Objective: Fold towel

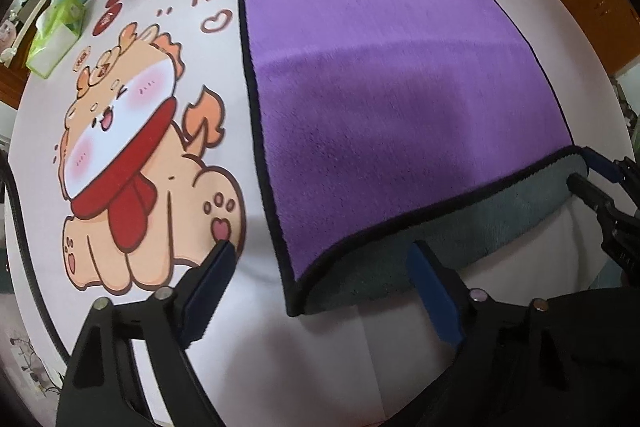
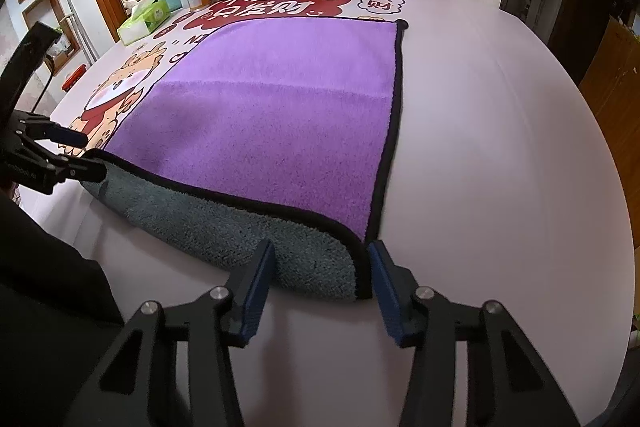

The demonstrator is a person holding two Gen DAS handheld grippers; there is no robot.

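Through my left wrist view, the purple towel is lying flat on the bench, filling the frame from 12 to 3 o'clock; its near edge is curling up, showing the grey underside; my left gripper is hovering with jaws spread around the near left corner, pinching nothing.

Through my right wrist view, my right gripper is holding its jaws spread around the near right corner at 6 o'clock; a green tissue box is sitting at 10 o'clock.
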